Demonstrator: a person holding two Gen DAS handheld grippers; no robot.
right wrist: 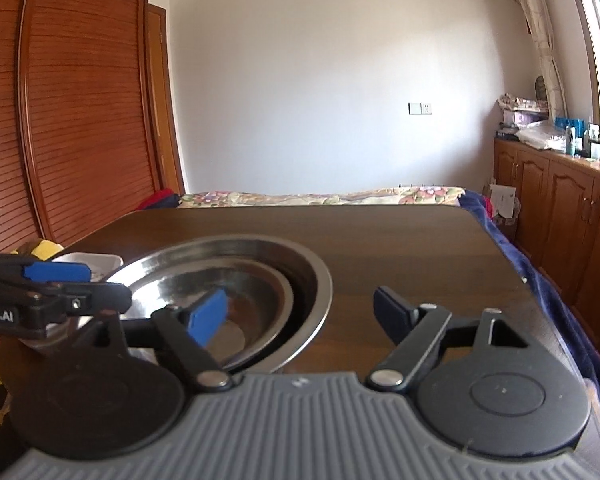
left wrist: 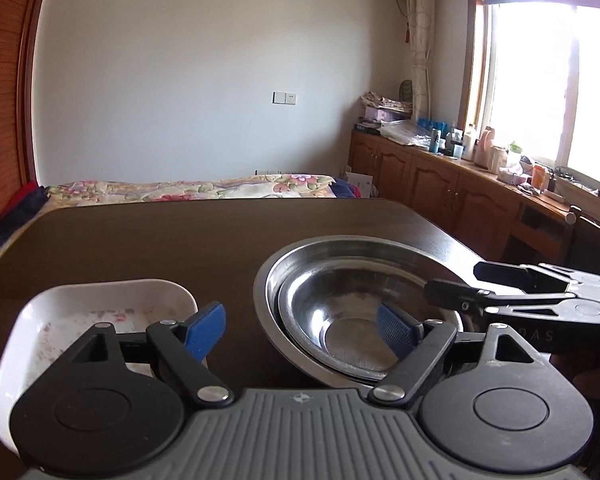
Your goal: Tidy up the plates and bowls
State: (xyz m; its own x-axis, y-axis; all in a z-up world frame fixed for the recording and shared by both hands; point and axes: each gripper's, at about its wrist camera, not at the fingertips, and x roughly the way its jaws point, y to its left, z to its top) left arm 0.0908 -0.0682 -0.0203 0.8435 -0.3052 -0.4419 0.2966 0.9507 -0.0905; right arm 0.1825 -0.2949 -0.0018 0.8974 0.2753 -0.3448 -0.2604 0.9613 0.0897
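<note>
Two shiny steel bowls (left wrist: 352, 304), smaller nested inside larger, on dark bench (left wrist: 180, 240). White square dish (left wrist: 100, 312) beside them, partly hidden. My left tongs (left wrist: 300, 332) and right tongs (right wrist: 304, 312) spread, holding nothing.

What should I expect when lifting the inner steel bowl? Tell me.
The inner bowl looks thin and rigid, so probably light. Its polished metal will likely be slippery in the pads. It sits off-centre in the outer bowl, so it may scrape or drag that along.
</note>
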